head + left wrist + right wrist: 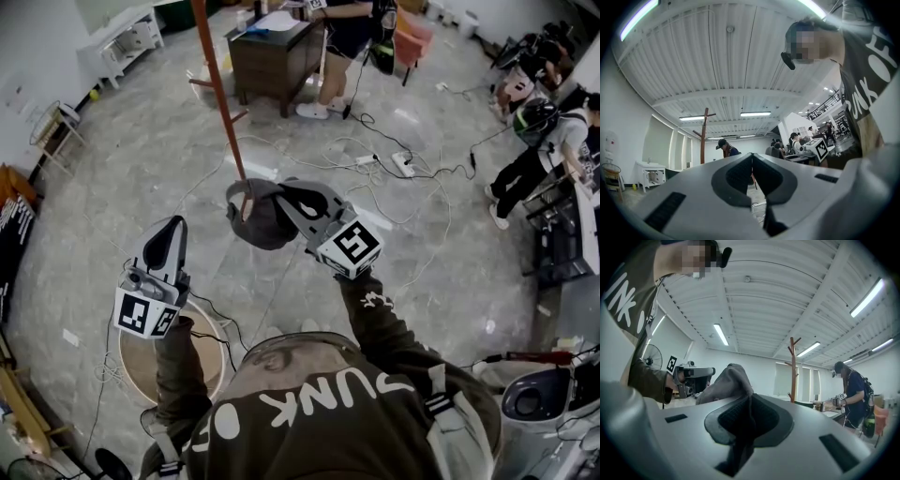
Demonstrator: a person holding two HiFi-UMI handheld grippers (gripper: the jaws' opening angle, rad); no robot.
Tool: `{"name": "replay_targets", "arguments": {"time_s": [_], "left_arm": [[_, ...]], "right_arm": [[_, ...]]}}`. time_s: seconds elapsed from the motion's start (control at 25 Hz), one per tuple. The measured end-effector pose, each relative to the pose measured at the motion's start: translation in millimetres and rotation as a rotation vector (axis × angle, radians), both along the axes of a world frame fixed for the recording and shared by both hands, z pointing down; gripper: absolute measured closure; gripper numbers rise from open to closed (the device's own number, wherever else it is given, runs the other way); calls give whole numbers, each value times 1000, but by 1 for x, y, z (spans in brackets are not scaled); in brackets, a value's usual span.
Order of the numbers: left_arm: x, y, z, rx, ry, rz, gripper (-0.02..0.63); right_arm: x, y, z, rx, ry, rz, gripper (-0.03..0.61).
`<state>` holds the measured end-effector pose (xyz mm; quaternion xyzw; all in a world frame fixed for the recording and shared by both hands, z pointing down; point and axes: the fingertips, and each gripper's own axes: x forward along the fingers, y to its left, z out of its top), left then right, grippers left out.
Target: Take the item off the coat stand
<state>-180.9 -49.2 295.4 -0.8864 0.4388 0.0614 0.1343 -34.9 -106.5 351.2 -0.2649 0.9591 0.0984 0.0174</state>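
Head view is showing the right gripper (284, 195) clamping its jaws on the dark grey hat (255, 225), which is hanging in front of the coat stand (217, 89) pole (off its pegs in the right gripper view). The left gripper (172, 230) is hovering closed and empty.

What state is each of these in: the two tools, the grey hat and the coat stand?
grey hat: off the coat stand, clamped in the right tool
right tool: shut on the grey hat
left tool: shut, nothing between its jaws
coat stand: upright, the hooks that show are bare
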Motion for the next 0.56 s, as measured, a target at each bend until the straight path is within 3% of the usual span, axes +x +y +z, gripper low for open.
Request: {"name": "replay_targets", "arguments": {"time_s": [0.56], "left_arm": [[9,-6,3,2,-3,0,609]], "right_arm": [[10,-7,1,5,-20,3,543]]}}
